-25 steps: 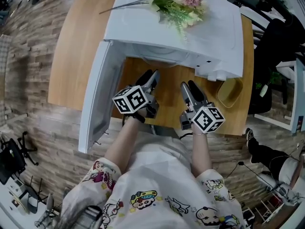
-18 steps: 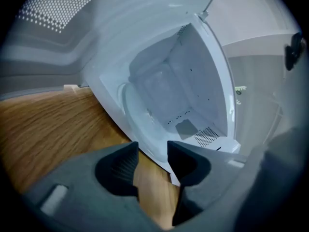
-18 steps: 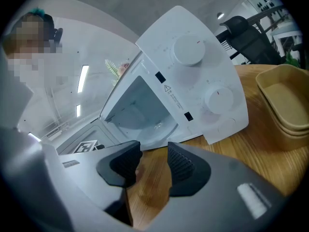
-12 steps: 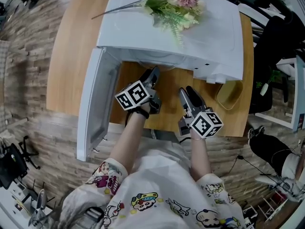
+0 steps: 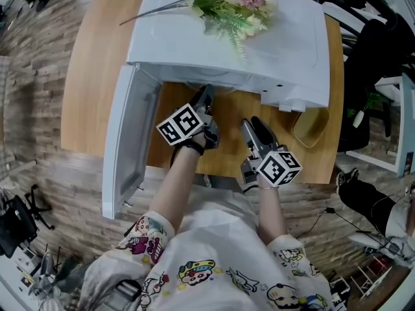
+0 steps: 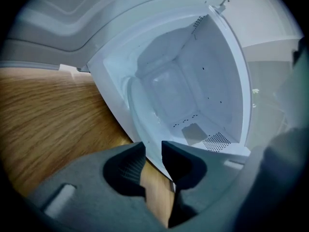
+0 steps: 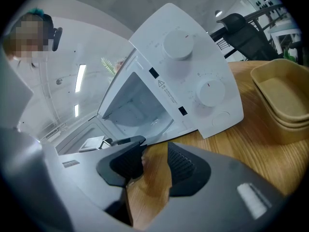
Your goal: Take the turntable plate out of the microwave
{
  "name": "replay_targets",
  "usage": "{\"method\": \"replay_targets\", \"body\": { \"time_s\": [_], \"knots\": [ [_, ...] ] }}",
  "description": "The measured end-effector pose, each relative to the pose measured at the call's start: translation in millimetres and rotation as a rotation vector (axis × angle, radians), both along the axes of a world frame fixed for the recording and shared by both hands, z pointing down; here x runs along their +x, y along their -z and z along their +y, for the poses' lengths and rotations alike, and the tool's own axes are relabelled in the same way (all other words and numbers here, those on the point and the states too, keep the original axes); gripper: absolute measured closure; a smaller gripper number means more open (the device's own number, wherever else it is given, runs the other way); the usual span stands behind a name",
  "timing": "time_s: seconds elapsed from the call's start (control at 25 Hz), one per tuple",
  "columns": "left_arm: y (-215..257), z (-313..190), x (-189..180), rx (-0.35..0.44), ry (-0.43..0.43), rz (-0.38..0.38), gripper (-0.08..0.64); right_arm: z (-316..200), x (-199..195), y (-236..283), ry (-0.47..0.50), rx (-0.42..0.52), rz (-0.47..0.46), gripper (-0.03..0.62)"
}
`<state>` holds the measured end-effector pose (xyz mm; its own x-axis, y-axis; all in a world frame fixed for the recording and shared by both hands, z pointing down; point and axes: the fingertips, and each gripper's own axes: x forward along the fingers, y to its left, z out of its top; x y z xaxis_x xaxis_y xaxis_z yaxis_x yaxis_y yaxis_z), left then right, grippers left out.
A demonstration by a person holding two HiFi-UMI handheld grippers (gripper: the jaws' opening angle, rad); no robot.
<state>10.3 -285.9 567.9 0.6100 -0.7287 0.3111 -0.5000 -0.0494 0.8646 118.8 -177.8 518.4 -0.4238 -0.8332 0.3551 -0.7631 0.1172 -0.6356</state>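
The white microwave [image 5: 259,50] stands on a wooden table [image 5: 97,57] with its door [image 5: 126,141] swung open to the left. In the left gripper view the clear turntable plate [image 6: 138,108] lies on the cavity floor, faint, its curved rim running down toward my jaws. My left gripper [image 5: 206,92] is at the cavity's mouth. Its jaws [image 6: 153,153] are closing with the front edge of the plate and cavity lip in the gap; the pads stand apart from it. My right gripper [image 5: 250,123] hovers over the table before the microwave, open and empty [image 7: 155,159].
Artificial flowers [image 5: 237,5] lie on the microwave's top. Stacked tan trays [image 5: 311,127] sit right of the microwave, below its control panel with two knobs [image 7: 193,66]. The open door walls off the left side. A black chair [image 5: 376,63] stands at the far right.
My left gripper has moved forward and down to the cavity opening. The right gripper has stayed nearly still.
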Motion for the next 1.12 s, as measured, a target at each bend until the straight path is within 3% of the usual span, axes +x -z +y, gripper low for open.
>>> {"method": "replay_targets", "body": {
  "time_s": [1.12],
  "knots": [
    [0.9, 47.8, -9.2, -0.065, 0.039, 0.052, 0.482, -6.7, -18.7, -11.8, 0.021, -0.027, -0.046, 0.417]
  ]
}}
